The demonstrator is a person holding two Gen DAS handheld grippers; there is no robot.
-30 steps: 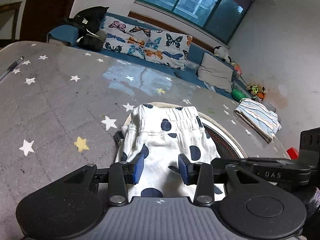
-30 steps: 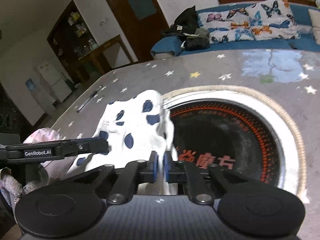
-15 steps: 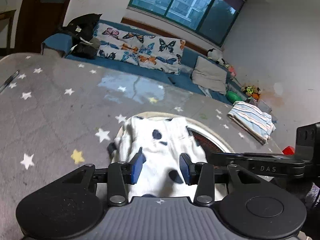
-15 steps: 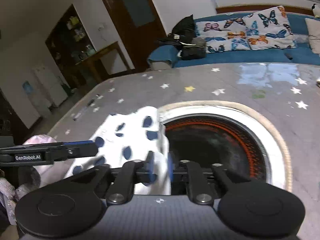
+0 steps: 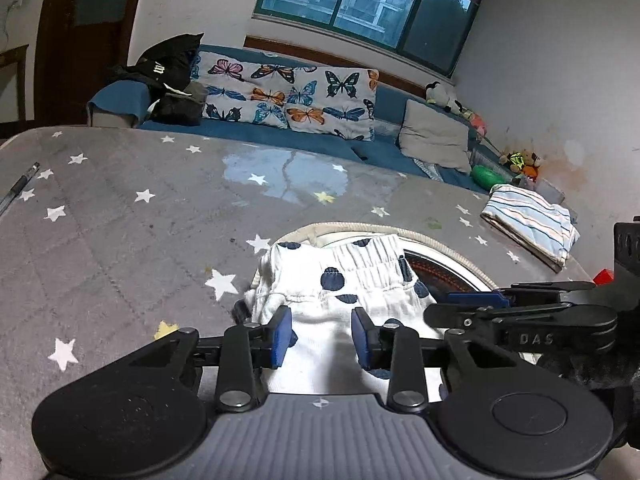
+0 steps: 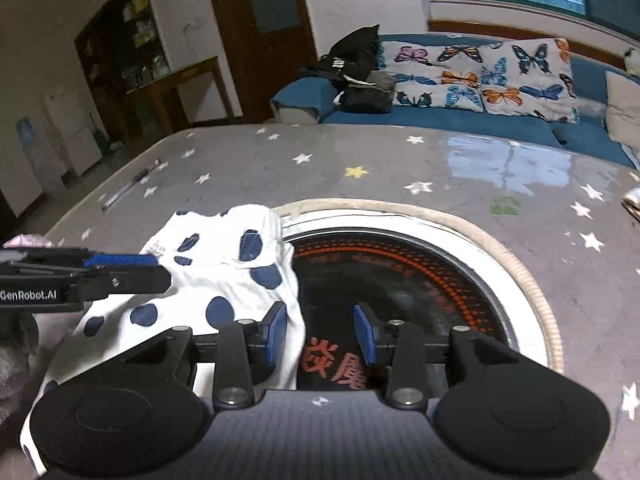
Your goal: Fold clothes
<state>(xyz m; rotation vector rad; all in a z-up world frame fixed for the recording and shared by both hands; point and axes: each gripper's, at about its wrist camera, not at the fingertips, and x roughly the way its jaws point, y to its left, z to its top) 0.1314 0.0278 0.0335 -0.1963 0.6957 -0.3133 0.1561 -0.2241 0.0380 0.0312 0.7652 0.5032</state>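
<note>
A white garment with navy dots point(image 5: 344, 292) lies partly folded on the grey star-print table cover point(image 5: 120, 220), its elastic waistband at the far end. My left gripper point(image 5: 320, 338) hovers over the garment's near part. Its jaws are closing, with cloth under the gap and the blue pads not pressing on it. In the right wrist view the garment point(image 6: 224, 272) drapes over the left rim of a round heater point(image 6: 420, 272). My right gripper point(image 6: 320, 334) has its jaws opening, and the cloth's edge hangs beside its left pad, free of both pads.
A folded striped cloth point(image 5: 528, 224) lies at the table's far right corner. A pen point(image 6: 128, 188) rests near the left edge. Behind the table runs a blue sofa with butterfly cushions point(image 5: 292, 96) and a dark bag point(image 5: 172, 76).
The right gripper, shut on the garment's edge a second ago, has opened and let the cloth go. The left jaws have narrowed a little. The garment has settled lower on the table.
</note>
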